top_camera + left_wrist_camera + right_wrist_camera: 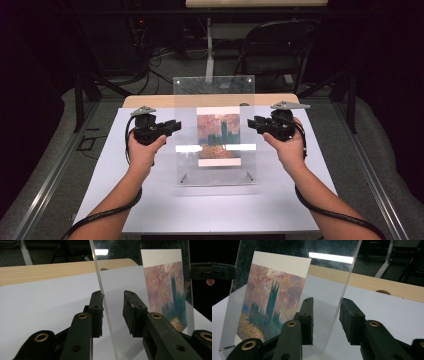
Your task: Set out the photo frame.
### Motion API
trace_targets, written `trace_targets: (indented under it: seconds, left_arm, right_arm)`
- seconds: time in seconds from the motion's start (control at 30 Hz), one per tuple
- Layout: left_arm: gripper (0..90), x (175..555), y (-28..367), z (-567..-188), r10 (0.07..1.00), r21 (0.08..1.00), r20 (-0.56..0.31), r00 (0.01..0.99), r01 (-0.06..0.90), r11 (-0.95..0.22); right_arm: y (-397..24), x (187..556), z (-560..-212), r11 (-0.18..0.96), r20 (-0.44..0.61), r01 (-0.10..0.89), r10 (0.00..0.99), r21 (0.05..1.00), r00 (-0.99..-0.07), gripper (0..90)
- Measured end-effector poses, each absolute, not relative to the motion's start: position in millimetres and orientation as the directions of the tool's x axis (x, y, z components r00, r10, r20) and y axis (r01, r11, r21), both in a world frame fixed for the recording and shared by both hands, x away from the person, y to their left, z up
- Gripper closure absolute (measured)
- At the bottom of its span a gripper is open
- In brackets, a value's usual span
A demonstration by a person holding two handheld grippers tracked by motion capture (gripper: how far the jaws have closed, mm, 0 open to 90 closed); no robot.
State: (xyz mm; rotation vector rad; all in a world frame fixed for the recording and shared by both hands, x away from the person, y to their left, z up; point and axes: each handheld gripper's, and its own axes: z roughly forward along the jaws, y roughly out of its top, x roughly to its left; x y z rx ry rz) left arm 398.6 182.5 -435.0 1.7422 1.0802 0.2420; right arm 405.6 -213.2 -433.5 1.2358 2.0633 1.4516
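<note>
Clear acrylic frame (215,145) stands mid-bench; left gripper (172,126) and right gripper (254,123) straddle its side edges, jaws narrowing, ungripped, to lift evenly.

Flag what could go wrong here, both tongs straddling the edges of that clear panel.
1. In the left gripper view, the left tongs touch the clear panel's edge with one pad only; an uneven squeeze might tilt it.
2. The right tongs have gaps on both sides of the thin edge, so the panel could slip.
3. The painting print sits inside; a twist may shift it.
</note>
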Motion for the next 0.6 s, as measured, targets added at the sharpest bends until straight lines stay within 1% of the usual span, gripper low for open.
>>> trace_targets:
  seconds: [0.1,0.13,0.17,0.2,0.3,0.4,0.6]
  left_arm:
    - [74.0,381,186,-431,0.741,0.853,-0.295,0.603,0.516,-0.08]
    - [74.5,381,186,-431,0.741,0.853,-0.295,0.603,0.516,-0.08]
    - [75.2,372,188,-430,0.734,0.859,-0.293,0.613,0.506,-0.079]
    - [75.9,372,188,-430,0.734,0.859,-0.293,0.613,0.506,-0.079]
    - [77.2,357,190,-429,0.723,0.873,-0.277,0.633,0.48,-0.086]
    - [77.7,351,190,-429,0.722,0.879,-0.265,0.639,0.468,-0.092]
    - [79.2,335,194,-432,0.705,0.888,-0.279,0.653,0.454,-0.069]
  right_arm:
    - [-216,387,-429,0.106,0.19,0.432,0.788,0.895,-0.586,68.6]
    - [-216,387,-429,0.106,0.19,0.432,0.788,0.895,-0.586,68.6]
    - [-217,378,-427,0.107,0.183,0.419,0.783,0.902,-0.595,69.9]
    - [-217,378,-427,0.107,0.183,0.419,0.783,0.902,-0.595,69.9]
    - [-220,363,-425,0.111,0.176,0.402,0.772,0.909,-0.611,72.3]
    - [-222,357,-425,0.104,0.182,0.397,0.766,0.912,-0.617,72.8]
    - [-224,343,-428,0.075,0.209,0.39,0.744,0.918,-0.635,73.2]
